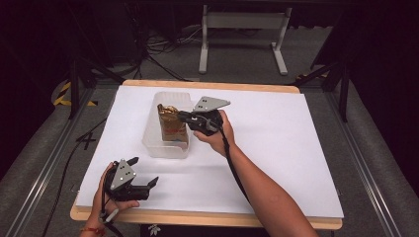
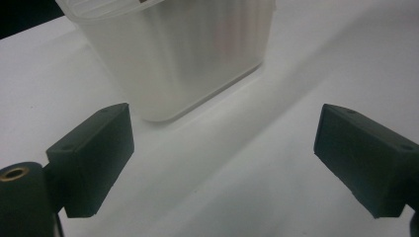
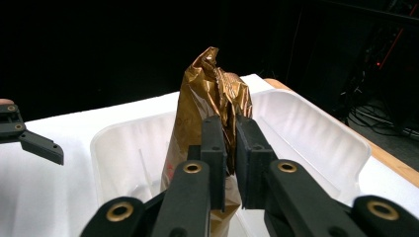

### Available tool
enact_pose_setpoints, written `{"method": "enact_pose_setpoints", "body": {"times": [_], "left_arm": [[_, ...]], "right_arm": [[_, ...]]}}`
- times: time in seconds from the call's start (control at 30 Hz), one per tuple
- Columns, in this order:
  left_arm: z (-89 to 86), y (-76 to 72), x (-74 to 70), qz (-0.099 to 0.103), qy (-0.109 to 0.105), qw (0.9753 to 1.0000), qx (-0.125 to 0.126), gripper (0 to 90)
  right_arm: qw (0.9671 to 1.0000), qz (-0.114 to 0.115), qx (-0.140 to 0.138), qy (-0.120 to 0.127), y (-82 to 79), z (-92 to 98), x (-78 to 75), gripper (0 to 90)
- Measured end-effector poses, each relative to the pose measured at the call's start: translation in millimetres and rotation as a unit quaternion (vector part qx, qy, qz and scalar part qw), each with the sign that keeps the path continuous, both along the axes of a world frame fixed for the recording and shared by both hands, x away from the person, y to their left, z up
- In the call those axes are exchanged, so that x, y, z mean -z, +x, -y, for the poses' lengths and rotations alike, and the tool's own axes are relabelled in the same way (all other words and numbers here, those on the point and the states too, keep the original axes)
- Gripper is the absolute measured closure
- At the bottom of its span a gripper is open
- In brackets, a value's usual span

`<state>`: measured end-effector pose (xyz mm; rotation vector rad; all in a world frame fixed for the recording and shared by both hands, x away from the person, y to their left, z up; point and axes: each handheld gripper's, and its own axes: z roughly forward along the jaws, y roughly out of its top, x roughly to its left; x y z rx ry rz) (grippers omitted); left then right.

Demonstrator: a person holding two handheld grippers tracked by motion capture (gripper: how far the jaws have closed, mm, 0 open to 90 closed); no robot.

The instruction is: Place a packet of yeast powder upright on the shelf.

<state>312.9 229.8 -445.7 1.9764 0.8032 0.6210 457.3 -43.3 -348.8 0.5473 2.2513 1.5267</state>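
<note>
left gripper [image 2: 222, 163] jaws spread wide, translucent plastic tub [image 2: 178, 54] just beyond them, white table surface [image 2: 306, 59]

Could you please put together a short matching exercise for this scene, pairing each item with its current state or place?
Things:
1. left gripper
2. right gripper
3. gold bag
4. clear plastic bin

States or places:
A. stands upright inside the bin, pinched near its top
B. sits on the white table cover, holding the bag
C. open, with nothing between its jaws, near the front edge of the table
D. shut on the bag

Pairs: 1-C, 2-D, 3-A, 4-B
</note>
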Motion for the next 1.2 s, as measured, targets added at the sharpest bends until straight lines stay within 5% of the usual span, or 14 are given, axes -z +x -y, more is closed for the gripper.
{"method": "enact_pose_setpoints", "body": {"times": [0.73, 1.2], "left_arm": [[-0.9, 0.4, -0.3, 0.0, 0.002, 1.0, -0.003, 9.2], [1.0, 1.2, 0.5, -0.001, 0.008, 1.0, -0.005, 9.2]], "right_arm": [[0.9992, 0.007, 0.001, -0.038, -6.5, 2.6, -11.1, 69.7], [0.9979, 0.02, 0.014, -0.06, -13.5, 24.7, -23.5, 66.9]]}}
